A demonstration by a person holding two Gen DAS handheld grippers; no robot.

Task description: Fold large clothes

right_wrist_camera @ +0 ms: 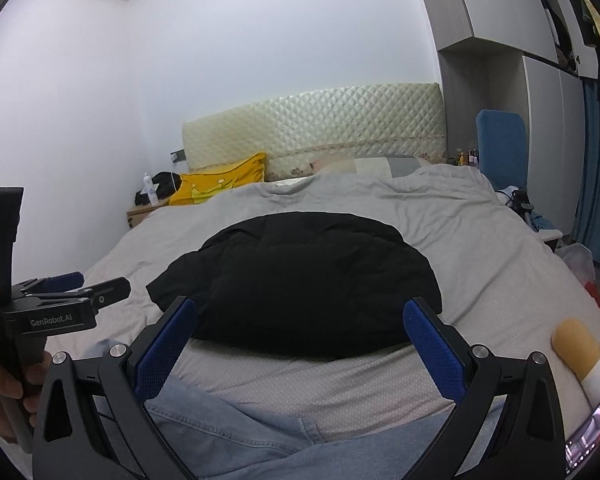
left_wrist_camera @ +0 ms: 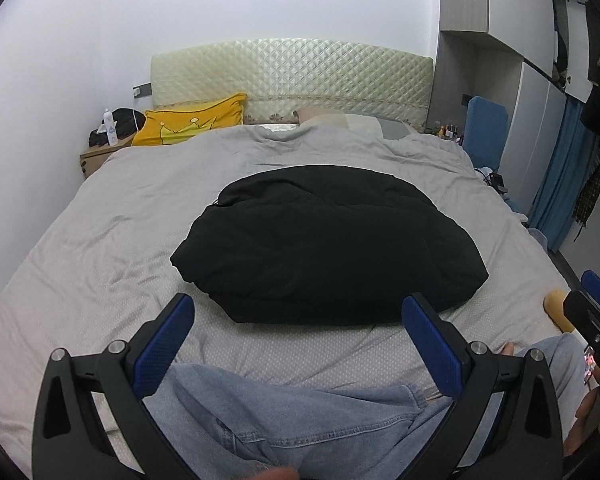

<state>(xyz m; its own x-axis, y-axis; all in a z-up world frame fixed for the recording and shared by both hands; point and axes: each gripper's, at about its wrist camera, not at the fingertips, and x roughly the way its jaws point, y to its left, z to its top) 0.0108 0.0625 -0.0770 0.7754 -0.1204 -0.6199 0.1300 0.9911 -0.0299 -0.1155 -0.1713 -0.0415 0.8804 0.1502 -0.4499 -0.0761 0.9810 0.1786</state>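
A black padded garment (left_wrist_camera: 324, 240) lies folded into a thick bundle in the middle of the grey bedspread (left_wrist_camera: 112, 216); it also shows in the right wrist view (right_wrist_camera: 300, 284). My left gripper (left_wrist_camera: 298, 312) is open and empty, held just short of the bundle's near edge. My right gripper (right_wrist_camera: 300, 316) is open and empty too, its blue pads (right_wrist_camera: 432, 344) either side of the bundle's near edge, not touching. The left gripper's body shows at the left of the right wrist view (right_wrist_camera: 56, 312).
The person's denim-clad legs (left_wrist_camera: 300, 428) lie under both grippers. A yellow pillow (left_wrist_camera: 192, 120) and quilted headboard (left_wrist_camera: 292, 76) are at the far end. A nightstand (left_wrist_camera: 100, 152) stands far left. A tan cylinder cushion (right_wrist_camera: 580, 352) and phone (right_wrist_camera: 592, 428) lie near right. Blue chair (right_wrist_camera: 500, 148), wardrobe right.
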